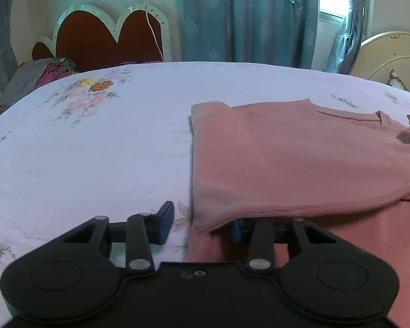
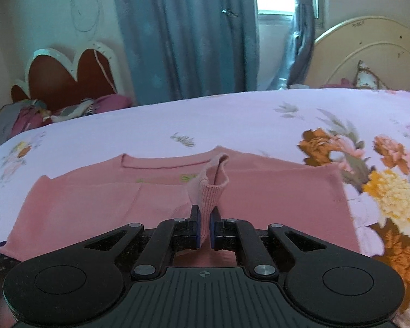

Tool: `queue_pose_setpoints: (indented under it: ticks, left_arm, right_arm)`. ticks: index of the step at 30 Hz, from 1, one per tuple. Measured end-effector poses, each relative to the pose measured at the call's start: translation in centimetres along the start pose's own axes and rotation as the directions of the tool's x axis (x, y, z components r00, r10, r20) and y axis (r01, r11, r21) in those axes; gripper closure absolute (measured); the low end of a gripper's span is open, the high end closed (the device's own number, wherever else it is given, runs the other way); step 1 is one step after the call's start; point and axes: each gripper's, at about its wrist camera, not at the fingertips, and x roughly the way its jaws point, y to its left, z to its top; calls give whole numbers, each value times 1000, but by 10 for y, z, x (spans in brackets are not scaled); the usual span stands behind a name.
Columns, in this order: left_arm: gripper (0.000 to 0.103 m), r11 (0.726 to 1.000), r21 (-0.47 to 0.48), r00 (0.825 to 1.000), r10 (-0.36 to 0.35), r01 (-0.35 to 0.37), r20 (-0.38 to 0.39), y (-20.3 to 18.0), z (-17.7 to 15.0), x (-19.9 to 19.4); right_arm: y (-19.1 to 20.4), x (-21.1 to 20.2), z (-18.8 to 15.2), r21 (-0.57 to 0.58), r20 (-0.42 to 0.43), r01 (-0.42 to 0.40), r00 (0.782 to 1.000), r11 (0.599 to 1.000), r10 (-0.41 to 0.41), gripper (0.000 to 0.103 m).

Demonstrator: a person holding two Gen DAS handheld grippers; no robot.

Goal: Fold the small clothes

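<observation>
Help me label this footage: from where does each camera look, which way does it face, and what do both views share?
Left wrist: rides the left tongs, facing across the floral white bedsheet toward teal curtains; jaws apart astride the pink knit garment's edge.
Right wrist: rides the right tongs, facing likewise; jaws pinch the garment's ribbed cuff.
Shared: garment, bedsheet, curtains, red scalloped headboard.

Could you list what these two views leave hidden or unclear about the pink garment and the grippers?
- Left wrist view: the pink garment covers one finger of the left gripper, hiding any grip.
- Left wrist view: the right frame edge cuts the garment off.
- Right wrist view: the right gripper hides the cloth under it.
</observation>
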Motion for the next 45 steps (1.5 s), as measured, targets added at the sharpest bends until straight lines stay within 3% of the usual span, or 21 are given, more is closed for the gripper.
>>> queue_pose_setpoints:
  ticks: [6,11,17,20,26,30,36,37,38,39,40,45]
  left_arm:
    - [70,1000,0,1000,1,-1,-4,-1,2,2]
    - [70,1000,-11,1000,-2,1,-14,0,2,2]
    - [70,1000,-5,1000,-3,3,-23,0,3,1]
    - [70,1000,-7,999,-9,8,-33,1,5,1]
    - [64,999,-17,997,-53,52,-61,8,8,-14]
    - [44,999,-24,998,-50,49,-49,16,9,-32]
    - [44,997,-41,998,-59,59,-9,20,27,-46]
    - [43,996,-52,998,-67,67,-3,20,32,-47]
    - [43,995,-63,997,-74,75,8,20,37,-49]
    - [42,994,-70,997,-78,80,20,18,40,-50]
    - [41,994,-70,996,-82,84,26,16,44,-51]
    - [41,994,-47,995,-103,103,18,0,55,-30]
  right_arm:
    - [-6,-14,5,-30,49,38,998,999,-37,98]
    - [-25,7,-15,16,-77,65,995,998,-64,97]
    - [-41,8,-30,41,-132,102,987,994,-95,97]
    - [-51,0,-29,63,-120,122,986,990,-114,97]
    - [-61,-8,-15,93,-81,114,991,989,-106,97]
    - [-64,2,-9,121,-89,97,992,988,-87,97]
    - [-64,22,-3,146,-113,83,991,986,-67,96]
    - [-63,23,-2,148,-113,88,991,985,-71,78]
    - [-62,23,-1,151,-99,90,992,984,-75,35]
    - [-60,21,-1,150,-69,94,994,984,-85,16]
    - [-57,17,0,135,-27,90,996,987,-88,9]
    - [-49,31,8,82,-45,61,997,995,-58,15]
